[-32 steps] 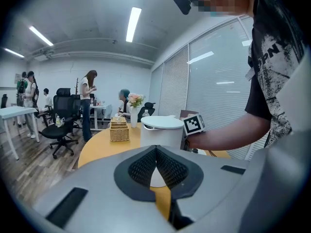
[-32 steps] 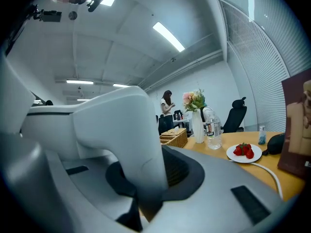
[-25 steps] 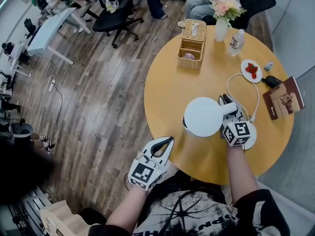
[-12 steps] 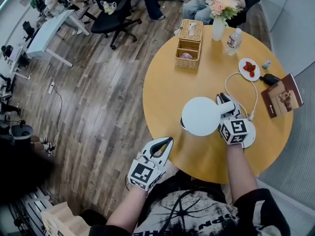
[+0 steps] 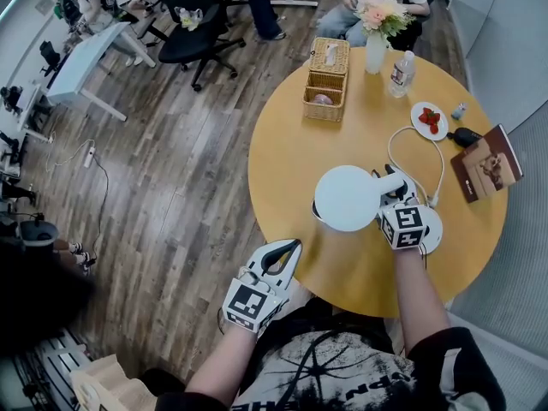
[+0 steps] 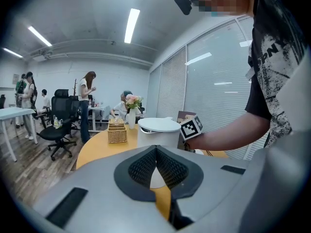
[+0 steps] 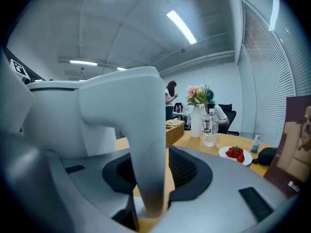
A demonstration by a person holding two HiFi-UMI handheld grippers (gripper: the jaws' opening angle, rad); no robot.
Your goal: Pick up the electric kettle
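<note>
The white electric kettle (image 5: 347, 198) stands on the round yellow table (image 5: 287, 157), left of its flat white base (image 5: 433, 228). My right gripper (image 5: 390, 188) reaches in from the right, and the kettle's handle (image 7: 146, 144) runs between its jaws. Those jaws have just been opening; a slim gap shows between the handle and the right pad (image 7: 187, 166), while the left pad is hidden behind the handle. My left gripper (image 5: 287, 248) hovers off the table's near edge, shut and empty. In the left gripper view, beyond that gripper (image 6: 155, 149), the kettle (image 6: 158, 132) stands upright.
A wicker basket (image 5: 325, 80), a vase of flowers (image 5: 375, 45) and a water bottle (image 5: 398, 74) stand at the far side. A plate of strawberries (image 5: 430, 120), a black plug (image 5: 469, 135), a white cord (image 5: 396, 144) and a book (image 5: 486, 163) lie to the right.
The right gripper's jaws stand wider around the kettle's handle than before, and that hand has rolled a little. The kettle and the left gripper have stayed in place.
</note>
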